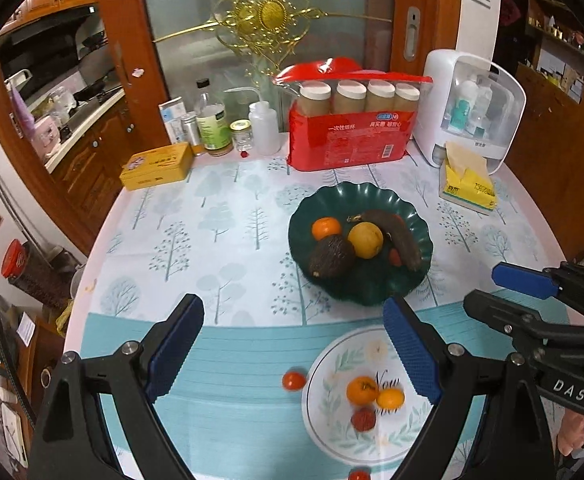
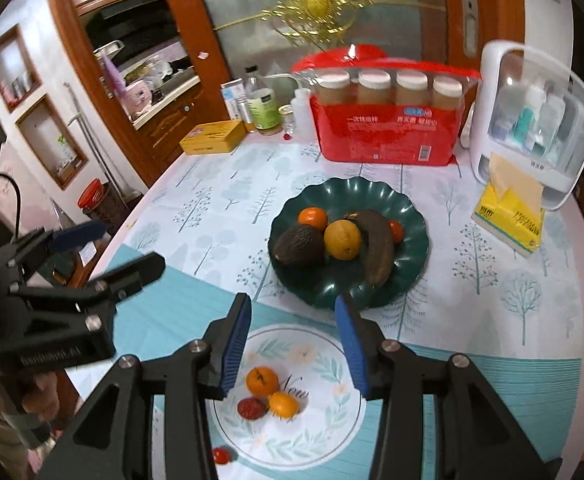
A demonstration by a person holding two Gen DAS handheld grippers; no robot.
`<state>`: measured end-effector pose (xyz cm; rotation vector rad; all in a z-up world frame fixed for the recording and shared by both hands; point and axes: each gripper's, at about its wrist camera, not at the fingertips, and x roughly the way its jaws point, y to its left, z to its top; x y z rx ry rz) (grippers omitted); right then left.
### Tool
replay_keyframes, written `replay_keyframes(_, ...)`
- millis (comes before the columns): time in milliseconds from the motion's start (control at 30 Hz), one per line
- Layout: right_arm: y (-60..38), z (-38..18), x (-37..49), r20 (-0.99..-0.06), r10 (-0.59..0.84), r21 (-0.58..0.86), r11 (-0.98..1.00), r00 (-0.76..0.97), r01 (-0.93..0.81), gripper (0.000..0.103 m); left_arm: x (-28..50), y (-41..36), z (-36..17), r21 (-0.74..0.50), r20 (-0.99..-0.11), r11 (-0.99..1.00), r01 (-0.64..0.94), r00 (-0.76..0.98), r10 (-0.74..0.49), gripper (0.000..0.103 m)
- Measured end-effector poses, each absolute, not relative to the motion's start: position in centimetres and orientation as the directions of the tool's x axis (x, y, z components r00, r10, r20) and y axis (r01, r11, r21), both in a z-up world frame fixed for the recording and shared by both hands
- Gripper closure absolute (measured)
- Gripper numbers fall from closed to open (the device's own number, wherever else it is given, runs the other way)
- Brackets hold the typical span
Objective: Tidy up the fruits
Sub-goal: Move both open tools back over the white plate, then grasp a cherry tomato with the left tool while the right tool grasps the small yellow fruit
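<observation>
Above the white plate, both hand-held grippers hold nothing (left wide, right narrower).

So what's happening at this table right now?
A person holds a gripper in each hand above a table where fruit is being sorted. The left gripper and right gripper both stand open and empty. The green bowl holds an avocado, a banana, a yellow fruit and an orange. The white plate holds three small fruits. Two cherry tomatoes lie loose on the cloth beside it.
</observation>
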<state>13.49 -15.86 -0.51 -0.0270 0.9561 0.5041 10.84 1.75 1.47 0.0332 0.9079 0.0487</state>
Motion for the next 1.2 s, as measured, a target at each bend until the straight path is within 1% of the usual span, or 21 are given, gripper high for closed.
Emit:
replay_keyframes(200,-15.6,-0.4,10.4,-0.786,0.360,0.122,0.888,0.503,-0.444,0.054,9.0,2.3,0.9,0.043,-0.792,0.999,-0.007,0.609,0.038,0.012)
replay_keyframes(367,-15.6,-2.2,9.4,-0.810,0.329,0.119,0.903,0.485,-0.413,0.054,9.0,3.0,-2.6,0.021,-0.829,0.999,0.036,0.559,-0.003,0.012)
replay_keyframes(667,-15.8,-10.2,8.1,-0.896,0.262,0.151,0.939,0.358,-0.309,0.054,9.1,5.1,-10.9,0.000,-0.897,0.991,0.137,0.437,-0.060,0.012)
replay_keyframes(867,-16.0,-13.9,7.9,-0.917,0.229,0.162,0.962,0.327,-0.220,0.054,10.2,5.1,-15.1,-0.006,-0.918,0.978,0.208,0.387,-0.088,0.017)
replay_keyframes(933,-15.8,-14.8,7.9,-0.918,0.231,0.172,0.964,0.322,-0.203,0.054,10.6,5.1,-16.1,-0.011,-0.920,0.974,0.227,0.378,-0.099,0.023)
replay_keyframes(1000,-15.4,-15.3,7.9,-0.919,0.234,0.175,0.963,0.318,-0.204,0.054,11.1,5.1,-16.9,-0.023,-0.924,0.970,0.243,0.366,-0.113,0.028)
replay_keyframes(1167,-13.6,-16.6,8.0,-0.927,0.221,0.153,0.960,0.303,-0.233,0.054,11.9,5.0,-18.3,-0.046,-0.928,0.963,0.265,0.346,-0.139,0.033)
replay_keyframes(1200,-13.2,-16.8,8.0,-0.928,0.221,0.152,0.959,0.300,-0.238,0.054,12.1,5.1,-18.5,-0.050,-0.928,0.962,0.269,0.343,-0.144,0.037)
